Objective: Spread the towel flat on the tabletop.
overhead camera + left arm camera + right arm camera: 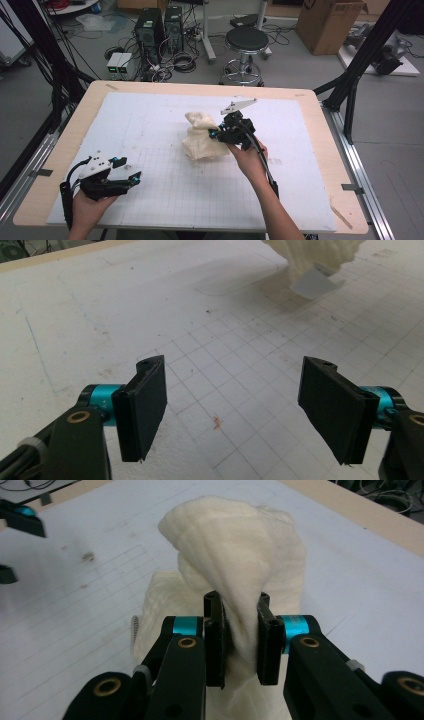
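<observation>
Right claw [239,642] pinching a fold of the cream cloth [201,139]; left claw [240,410] spread, idle. Lift slowly, keep the pinch deep, clear the bench [150,125].

Cloth [202,137] bunched on the mat [150,120], roughly mid-mat, slightly toward the far edge. Right gripper [220,132] touching the cloth's right side, fold of cloth pinched between the jaws. Left gripper [131,170] well left of the cloth, nearer the front edge, over bare mat. Stool [246,45] behind the cloth, beyond the table [65,150].
</observation>
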Motion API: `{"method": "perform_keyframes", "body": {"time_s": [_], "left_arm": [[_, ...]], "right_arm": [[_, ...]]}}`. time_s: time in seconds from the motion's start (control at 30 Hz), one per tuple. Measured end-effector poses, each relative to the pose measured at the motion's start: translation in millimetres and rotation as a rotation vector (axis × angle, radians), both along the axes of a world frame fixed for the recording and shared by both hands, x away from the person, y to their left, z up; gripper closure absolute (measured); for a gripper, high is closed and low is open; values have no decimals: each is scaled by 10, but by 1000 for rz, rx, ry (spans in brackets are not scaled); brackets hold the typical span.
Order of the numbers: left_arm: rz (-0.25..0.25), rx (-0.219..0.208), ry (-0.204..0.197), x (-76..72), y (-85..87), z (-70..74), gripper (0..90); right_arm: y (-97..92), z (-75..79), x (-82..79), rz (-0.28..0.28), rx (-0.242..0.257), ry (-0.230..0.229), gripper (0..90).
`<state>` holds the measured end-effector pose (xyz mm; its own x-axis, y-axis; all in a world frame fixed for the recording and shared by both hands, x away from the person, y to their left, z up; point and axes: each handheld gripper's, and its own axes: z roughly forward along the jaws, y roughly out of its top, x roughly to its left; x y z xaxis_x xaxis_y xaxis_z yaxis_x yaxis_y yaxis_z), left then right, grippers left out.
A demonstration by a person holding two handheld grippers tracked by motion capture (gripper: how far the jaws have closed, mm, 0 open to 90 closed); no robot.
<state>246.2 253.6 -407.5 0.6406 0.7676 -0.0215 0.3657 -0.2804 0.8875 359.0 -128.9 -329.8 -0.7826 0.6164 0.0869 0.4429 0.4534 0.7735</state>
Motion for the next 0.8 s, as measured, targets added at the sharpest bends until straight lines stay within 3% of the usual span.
{"method": "perform_keyframes", "body": {"time_s": [0.03, 0.1, 0.23, 0.3, 0.5, 0.57, 0.6, 0.67, 0.8], "left_arm": [[1, 2, 0, -2, -3, 2, 279], [0, 3, -3, -6, -4, 3, 279], [-2, 4, 2, -7, -8, -3, 279], [-4, 4, 2, -9, -12, -9, 280], [-6, 9, 3, -6, -29, -15, 280], [-8, 6, 8, -5, -40, -18, 280], [-9, 10, 9, -3, -44, -20, 282], [-13, 11, 13, 1, -53, -25, 282], [-18, 17, 14, 8, -70, -30, 283]], "right_arm": [[0, 0, 0, 0, 0, 0, 789], [-27, 3, -157, 15, 8, -15, 788], [-71, -43, -295, 17, 30, -1, 783], [-108, -136, -395, 29, 46, 8, 774], [-112, -376, -431, 23, 49, 69, 774], [-81, -546, -422, 12, 38, 96, 771], [-81, -546, -422, 12, 38, 96, 771], [-37, -702, -410, 1, -3, 106, 755], [1, -825, -409, -18, -47, 115, 731]]}}
